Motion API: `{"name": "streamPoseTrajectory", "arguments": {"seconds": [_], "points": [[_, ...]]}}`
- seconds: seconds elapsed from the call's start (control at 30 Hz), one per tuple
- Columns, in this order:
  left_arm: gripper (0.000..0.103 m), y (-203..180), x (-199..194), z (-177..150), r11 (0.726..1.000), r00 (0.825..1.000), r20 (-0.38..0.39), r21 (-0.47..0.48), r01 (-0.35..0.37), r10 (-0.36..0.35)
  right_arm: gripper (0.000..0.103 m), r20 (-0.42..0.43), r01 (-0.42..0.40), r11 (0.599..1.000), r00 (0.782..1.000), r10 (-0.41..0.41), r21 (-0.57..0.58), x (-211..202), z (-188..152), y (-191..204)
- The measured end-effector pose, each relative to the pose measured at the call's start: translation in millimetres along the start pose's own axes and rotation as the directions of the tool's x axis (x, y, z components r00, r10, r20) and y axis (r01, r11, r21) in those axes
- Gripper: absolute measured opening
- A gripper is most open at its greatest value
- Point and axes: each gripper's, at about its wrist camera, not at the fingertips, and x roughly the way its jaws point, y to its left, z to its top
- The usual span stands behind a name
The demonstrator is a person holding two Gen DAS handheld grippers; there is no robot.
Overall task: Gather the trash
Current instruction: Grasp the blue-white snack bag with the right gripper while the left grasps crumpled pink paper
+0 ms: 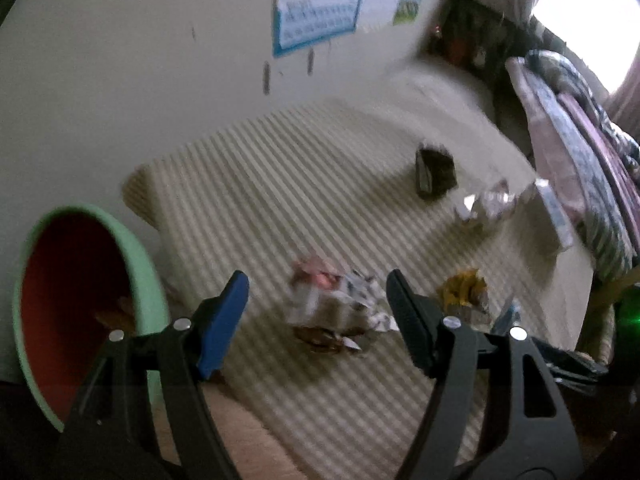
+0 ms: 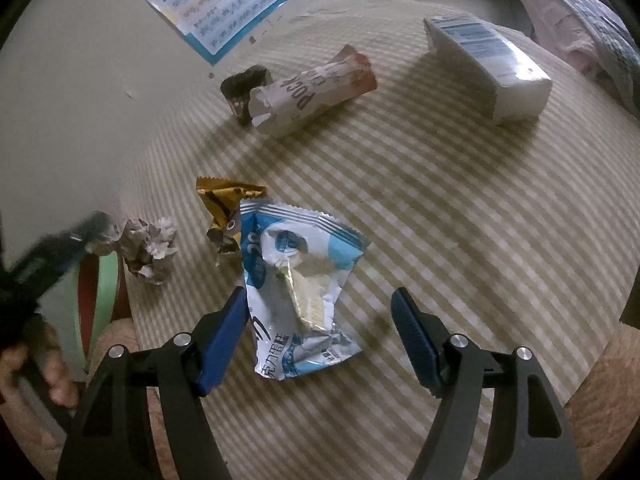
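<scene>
Two handheld grippers hang over a table covered in a striped cloth (image 2: 460,208), each pointing steeply down at scattered trash.

The right gripper (image 2: 318,334) has its blue-padded fingers (image 2: 222,340) spread wide with nothing pressed between them. A blue-and-white wrapper (image 2: 296,276) lies flat on the cloth in the gap between the fingers, nearer the left finger, whose pad sits right at the wrapper's edge; whether they touch cannot be told. Just beyond the left fingertip lies a gold wrapper (image 2: 224,208), partly tucked under the blue-and-white one. Farther left of that finger is a crumpled paper ball (image 2: 150,246). Well beyond the fingertips lie a torn Pocky box (image 2: 316,92) with a small black packet (image 2: 242,88) beside its torn end, and off beyond the right finger a white carton (image 2: 488,68) on its side.

The left gripper (image 1: 318,320) is also wide open and holds nothing. Its view is blurred. The paper ball (image 1: 336,304) sits on the cloth between its fingertips, apart from both pads. The gold wrapper (image 1: 464,292) lies just past its right finger. To the left of its left finger stands a green bin (image 1: 148,264) with a red lining, tilted in view, with something brown inside.

In the right view, a hand (image 2: 44,364) grips the left gripper's handle at the left edge.
</scene>
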Motion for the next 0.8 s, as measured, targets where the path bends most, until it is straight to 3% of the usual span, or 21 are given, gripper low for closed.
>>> {"name": "streamPoseTrajectory", "arguments": {"seconds": [0.13,0.23,0.33,0.57,0.73,0.77,0.8], "points": [[0.054,-7.5,26.8,-14.8,1.0,0.996,-0.087,-0.013,0.005,-0.007,0.07,0.011,-0.008,1.0,1.0,0.008,0.008,-6.5,0.8,-6.3],[0.043,-8.1,28.6,-22.6,0.999,0.997,-0.071,-0.006,-0.036,0.035,0.07,0.009,-0.008,1.0,1.0,0.008,0.003,-4.2,0.9,-1.4],[0.033,-4.4,23.1,-24.5,0.999,0.998,-0.059,-0.015,-0.035,0.034,0.07,0.008,0.001,1.0,1.0,-0.001,-0.006,-5.5,-0.7,-1.3],[0.028,-2.4,4.4,-29.7,0.999,1.0,-0.014,-0.033,-0.013,0.012,0.071,0.037,0.05,0.997,0.998,-0.048,-0.06,-8.4,-0.7,10.2],[0.028,-4.9,-13.2,-31.3,0.999,1.0,0.026,-0.032,0.003,-0.002,0.071,0.0,0.066,0.996,0.998,-0.066,-0.064,2.4,-1.2,10.9],[0.028,-5.9,-17.1,-31.0,1.0,0.999,0.036,-0.028,0.004,-0.003,0.069,-0.014,0.064,0.996,0.998,-0.065,-0.064,5.8,-2.1,10.3],[0.028,-6.8,-22.1,-30.0,1.0,0.999,0.05,-0.024,0.004,-0.003,0.056,-0.022,0.065,0.996,0.998,-0.067,-0.067,8.2,-3.2,11.3]]}}
